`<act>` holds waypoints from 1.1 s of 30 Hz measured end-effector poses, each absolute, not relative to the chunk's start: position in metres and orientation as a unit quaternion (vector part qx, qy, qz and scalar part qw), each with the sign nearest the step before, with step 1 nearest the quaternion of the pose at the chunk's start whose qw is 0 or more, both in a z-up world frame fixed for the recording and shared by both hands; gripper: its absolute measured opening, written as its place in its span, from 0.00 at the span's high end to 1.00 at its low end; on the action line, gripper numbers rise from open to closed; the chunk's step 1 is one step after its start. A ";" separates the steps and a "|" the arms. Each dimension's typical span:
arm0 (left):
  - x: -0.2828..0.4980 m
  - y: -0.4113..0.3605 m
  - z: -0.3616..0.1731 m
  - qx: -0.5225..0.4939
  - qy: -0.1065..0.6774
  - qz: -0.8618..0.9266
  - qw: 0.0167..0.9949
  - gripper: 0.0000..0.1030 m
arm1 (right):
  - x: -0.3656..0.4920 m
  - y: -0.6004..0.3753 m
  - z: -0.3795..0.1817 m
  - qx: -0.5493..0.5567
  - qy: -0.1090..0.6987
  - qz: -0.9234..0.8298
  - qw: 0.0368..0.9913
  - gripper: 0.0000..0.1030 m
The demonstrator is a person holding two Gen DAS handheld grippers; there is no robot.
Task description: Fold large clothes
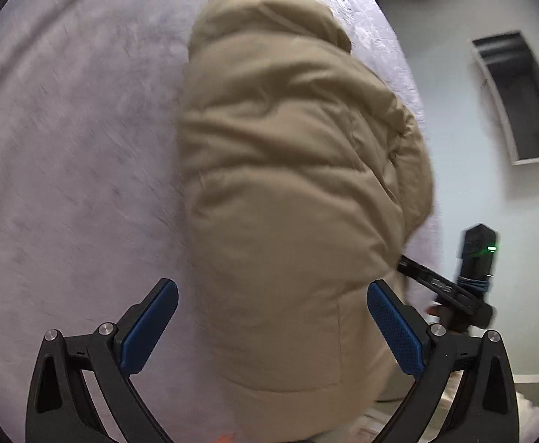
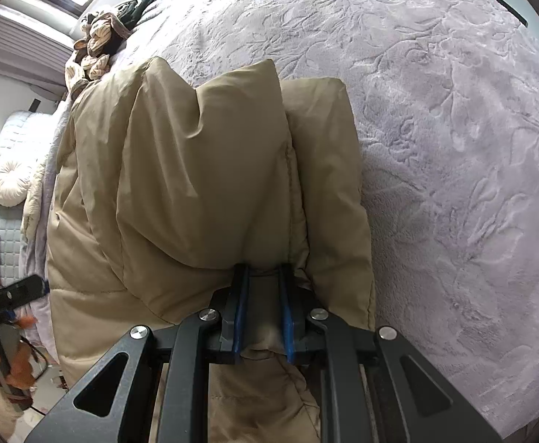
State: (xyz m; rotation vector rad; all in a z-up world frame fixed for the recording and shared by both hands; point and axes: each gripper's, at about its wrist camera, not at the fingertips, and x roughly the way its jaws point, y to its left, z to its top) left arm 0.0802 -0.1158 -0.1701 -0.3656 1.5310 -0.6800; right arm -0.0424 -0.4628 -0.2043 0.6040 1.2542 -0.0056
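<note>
A large tan puffer jacket (image 1: 288,170) lies bunched on a pale lilac bed cover (image 1: 66,147). My left gripper (image 1: 269,317) is open, its blue pads wide apart on either side of the jacket's near end, holding nothing. My right gripper (image 2: 264,277) is shut on a thick fold of the jacket (image 2: 195,170), with fabric pinched between its blue pads. The right gripper also shows in the left wrist view (image 1: 454,288), at the jacket's right edge.
The embossed bed cover (image 2: 435,129) spreads to the right of the jacket. A pile of brown and dark clothes (image 2: 99,40) lies at the far side of the bed. A quilted mattress with a round cushion (image 2: 9,181) is at left. A white-framed dark panel (image 1: 520,96) is beyond the bed.
</note>
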 end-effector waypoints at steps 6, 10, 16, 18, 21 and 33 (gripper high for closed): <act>0.086 -0.110 -0.196 -0.243 0.682 -0.348 0.595 0.00 | -0.038 -0.465 -0.201 0.274 0.585 -0.002 0.763 0.81; 0.088 -0.105 -0.220 -0.256 0.690 -0.334 0.589 0.00 | -0.035 -0.467 -0.197 0.270 0.592 -0.005 0.759 0.75; 0.087 -0.111 -0.226 -0.249 0.682 -0.354 0.590 0.00 | -0.043 -0.481 -0.174 0.286 0.586 0.016 0.758 0.31; 0.087 -0.112 -0.228 -0.250 0.681 -0.357 0.588 0.00 | -0.048 -0.491 -0.168 0.298 0.579 0.028 0.759 0.13; 0.088 -0.110 -0.229 -0.250 0.682 -0.356 0.588 0.00 | -0.048 -0.506 -0.174 0.313 0.583 0.039 0.749 0.11; 0.099 -0.113 -0.229 -0.258 0.681 -0.380 0.570 0.00 | -0.016 -0.518 -0.227 0.343 0.603 0.116 0.711 0.10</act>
